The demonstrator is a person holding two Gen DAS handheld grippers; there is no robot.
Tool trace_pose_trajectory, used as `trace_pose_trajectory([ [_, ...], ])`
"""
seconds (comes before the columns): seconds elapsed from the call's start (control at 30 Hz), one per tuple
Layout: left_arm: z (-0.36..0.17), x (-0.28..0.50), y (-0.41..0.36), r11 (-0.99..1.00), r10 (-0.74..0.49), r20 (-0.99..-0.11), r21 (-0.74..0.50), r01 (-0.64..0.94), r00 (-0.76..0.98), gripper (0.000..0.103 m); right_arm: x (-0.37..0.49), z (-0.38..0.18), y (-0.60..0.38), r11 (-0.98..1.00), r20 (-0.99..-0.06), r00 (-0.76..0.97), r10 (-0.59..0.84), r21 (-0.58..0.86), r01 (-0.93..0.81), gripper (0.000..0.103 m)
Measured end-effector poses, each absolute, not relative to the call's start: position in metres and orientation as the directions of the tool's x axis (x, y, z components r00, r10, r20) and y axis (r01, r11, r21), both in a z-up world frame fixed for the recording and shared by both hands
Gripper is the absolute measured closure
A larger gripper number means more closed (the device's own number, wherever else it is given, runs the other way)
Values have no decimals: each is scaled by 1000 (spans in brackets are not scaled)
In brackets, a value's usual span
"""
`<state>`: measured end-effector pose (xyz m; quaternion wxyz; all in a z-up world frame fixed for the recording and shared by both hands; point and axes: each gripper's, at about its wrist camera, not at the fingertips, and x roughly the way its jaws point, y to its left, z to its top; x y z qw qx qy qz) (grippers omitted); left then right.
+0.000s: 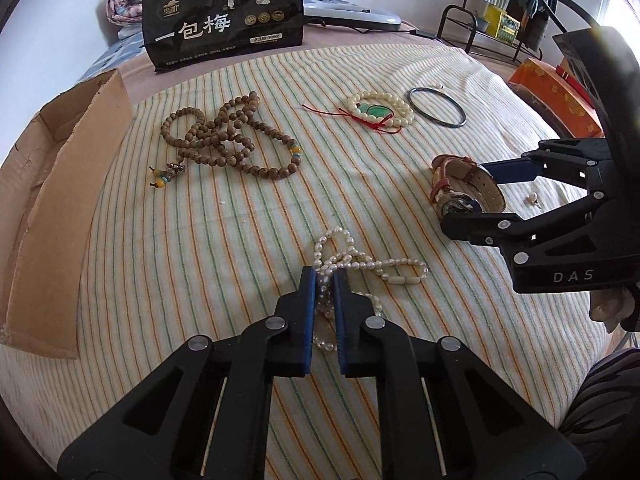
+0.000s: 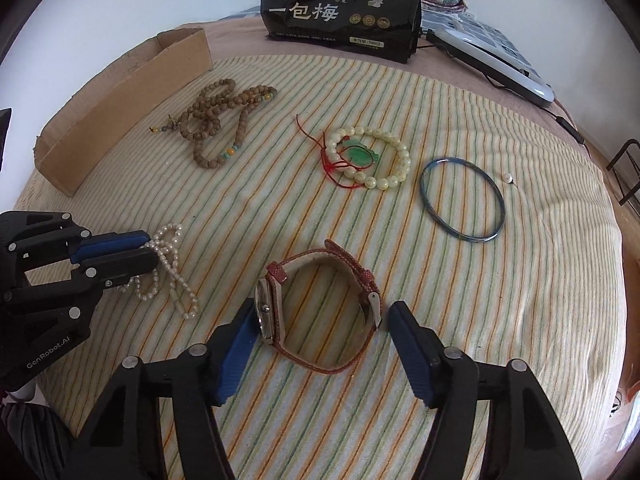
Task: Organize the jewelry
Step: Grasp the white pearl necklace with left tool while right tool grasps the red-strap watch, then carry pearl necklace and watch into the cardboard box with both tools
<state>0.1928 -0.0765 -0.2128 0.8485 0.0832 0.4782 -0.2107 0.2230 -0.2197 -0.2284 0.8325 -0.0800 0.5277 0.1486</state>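
The left gripper (image 1: 325,280) is clenched on the pearl strand (image 1: 352,262), its blue pads squeezing a bunch of the beads while the rest of the strand trails loose on the cloth (image 1: 240,216) ahead. The right gripper (image 2: 320,316) straddles the watch (image 2: 320,308), which stands on edge with its strap forming a loop. The left pad lies against the watch case, but the right pad sits just beside the buckle and looks to be apart from it, so the jaws are not yet gripping; the view is too close to be certain.

The cloth is cream with thin orange and green stripes, a little wrinkled, and spread over a pinkish bed. Farther out on it lie a thin dark bangle (image 2: 462,200), with a single small pearl (image 2: 508,178) just beyond it, and a pale bead bracelet (image 2: 370,158) ringing a green pendant (image 2: 360,154) on a red cord. To the left of these sits a tangled heap of brown wooden beads (image 1: 228,136). An open cardboard box (image 1: 52,200) rests at the cloth's left edge.

At the far edge a black packet (image 1: 224,12) with white Chinese characters stands upright, with a grey flat device (image 1: 352,16) and its cable beside it. Folded floral bedding (image 1: 124,4) lies behind, against a white wall. A black metal rack (image 1: 500,12) hung with clothes stands at the right, beside an orange box (image 1: 556,96).
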Motion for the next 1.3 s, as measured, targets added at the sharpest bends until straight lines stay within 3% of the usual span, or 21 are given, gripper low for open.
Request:
trace_pose_trajectory([
  [0.5,-182,180,-52,917,-289,-812,-84,389,506,96,203,-198,-214,949,-865,466,187,36,-315,43],
  [1.3,-89,153,18,954,-268,-688,-91,287,675,96,191,-112,-176,933,-764,590,262,44,-357,43],
])
